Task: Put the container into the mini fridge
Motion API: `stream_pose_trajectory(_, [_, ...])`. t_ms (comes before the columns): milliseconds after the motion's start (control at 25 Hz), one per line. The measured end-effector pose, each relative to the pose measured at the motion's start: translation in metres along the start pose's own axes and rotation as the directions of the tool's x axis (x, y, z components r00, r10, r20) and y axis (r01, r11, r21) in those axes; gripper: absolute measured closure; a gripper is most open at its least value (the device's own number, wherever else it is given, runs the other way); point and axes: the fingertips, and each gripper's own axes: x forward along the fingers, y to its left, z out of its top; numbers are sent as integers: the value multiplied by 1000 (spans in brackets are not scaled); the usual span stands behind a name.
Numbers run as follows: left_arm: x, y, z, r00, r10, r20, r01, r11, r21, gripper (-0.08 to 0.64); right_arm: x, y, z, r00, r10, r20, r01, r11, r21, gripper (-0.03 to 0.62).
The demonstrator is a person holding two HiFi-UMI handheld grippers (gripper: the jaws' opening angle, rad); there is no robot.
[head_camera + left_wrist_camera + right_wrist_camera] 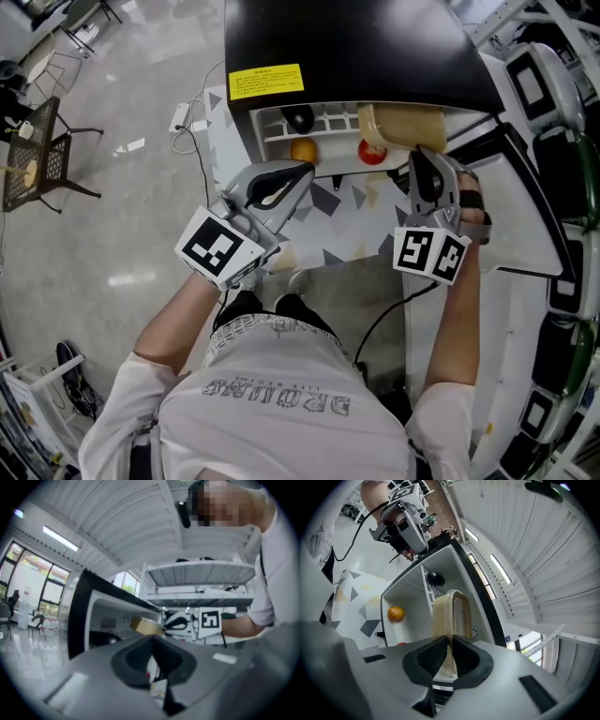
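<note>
**Container at the fridge mouth**

Right gripper (450,641) clamped on the beige container (452,613), which stands on edge in the mini fridge (347,47) opening, just under its black top. Left gripper (153,641): jaws together, empty, in front of the fridge.

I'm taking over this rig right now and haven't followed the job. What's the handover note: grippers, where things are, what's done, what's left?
Left gripper: jaws together, empty, held in front of the fridge.
Right gripper: shut on the rim of the tan container.
The container is at the opening of the open mini fridge, not yet set down. Inside are an orange, a red item and a dark item.
Done: container picked up and brought to the fridge.
Left: set it inside, release, pull back.
</note>
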Motion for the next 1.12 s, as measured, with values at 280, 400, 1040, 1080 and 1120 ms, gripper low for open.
stream_pose_trajectory(280, [2,4,-2,1000,16,2,-16,1000,-12,552,21,-5,6,1000,-3,6,4,995,-97,561])
stream_pose_trajectory(400, [3,7,0,1000,23,11,-23,1000,-21,552,29,-6,7,1000,-5,7,6,993,-116,561])
stream_pose_trajectory(1040, [4,20,-1,998,50,25,-49,998,-40,552,58,-6,15,1000,17,13,-14,986,-168,555])
stream_pose_trajectory(1080, [4,21,-1,998,50,24,-49,998,-42,552,59,-6,16,1000,15,13,-13,986,-167,554])
stream_pose_trajectory(1120, [4,21,-2,998,51,25,-49,998,-43,552,59,-6,16,1000,14,14,-11,986,-164,554])
